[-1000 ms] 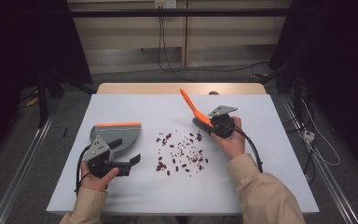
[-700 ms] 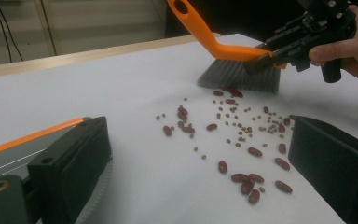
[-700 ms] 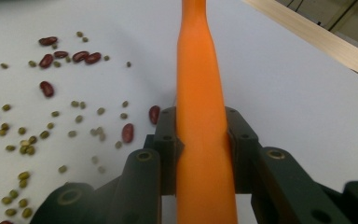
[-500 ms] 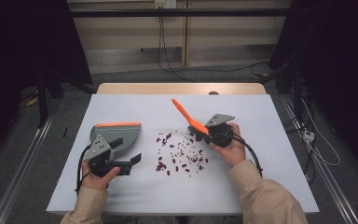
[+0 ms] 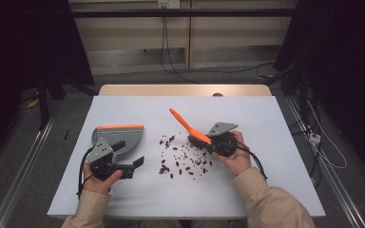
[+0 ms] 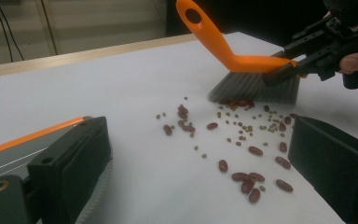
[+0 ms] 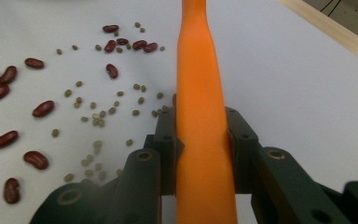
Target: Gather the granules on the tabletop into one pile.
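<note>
Gripping the orange-handled brush (image 5: pixel 190 129) with our right gripper (image 5: pixel 208 141), whose jaws press on either side of the handle in the right gripper view, we have its grey bristles (image 6: pixel 254 88) down on the white worktop (image 5: pixel 275 123) at the right edge of the spill. Our left gripper (image 5: pixel 132 166) holds the grey dustpan (image 5: pixel 119 137) with its orange lip, one jaw lying over the pan's edge in the left gripper view, though we cannot quite see how firmly the pair closes on it. The pan sits on the worktop to the left of the mess, well apart from the brush. Between the two lie the scattered red kidney beans (image 5: pixel 164 168) and the smaller green mung beans (image 7: pixel 95 119), loose across the surface, with a few touching the bristles. We judge the sweeping to be barely begun: nothing shows inside the pan, and the whole spill has yet to be gathered and pushed leftward into it. Nothing else stands on the worktop to block the stroke; the main trouble we foresee is round beans rolling off sideways or under the pan's lip. Beyond the far edge hang cables (image 5: pixel 168 52) against a pale wall.
</note>
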